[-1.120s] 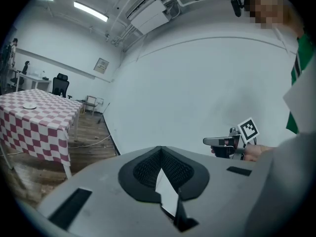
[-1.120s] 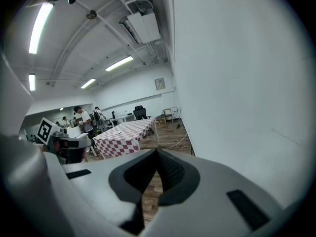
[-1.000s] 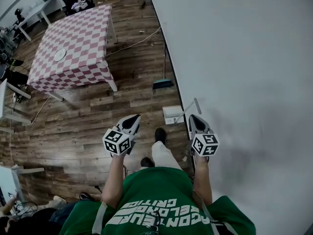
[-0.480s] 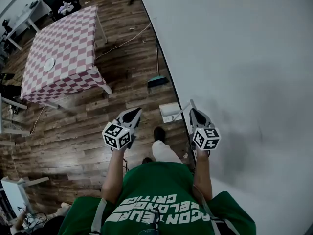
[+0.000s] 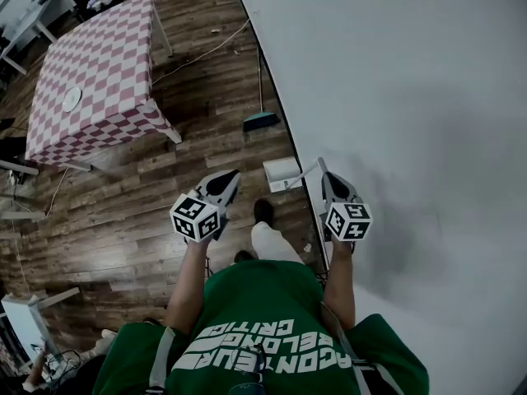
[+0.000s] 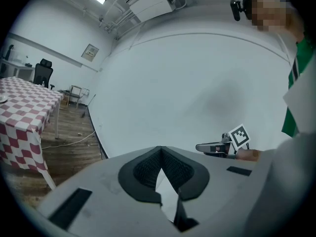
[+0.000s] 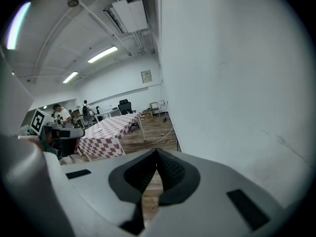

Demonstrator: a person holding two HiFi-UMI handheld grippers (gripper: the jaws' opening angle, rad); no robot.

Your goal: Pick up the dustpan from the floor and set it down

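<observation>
The dustpan point(image 5: 282, 174) lies on the wooden floor point(image 5: 123, 220) at the foot of the wall point(image 5: 395, 97), just ahead of the person's shoe. It is parked out of the walkway, like the broom point(image 5: 260, 120) beyond it. Its handle seems to tilt up toward the wall, handy for a grab. The left claw point(image 5: 221, 183) and right claw point(image 5: 329, 186) are both clenched on nothing, one on either side above it; neither has reached it yet.

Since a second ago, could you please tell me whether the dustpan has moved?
No. The dustpan lies beside the wall, at the same gap from the broom as before; only the camera's view has shifted.
</observation>
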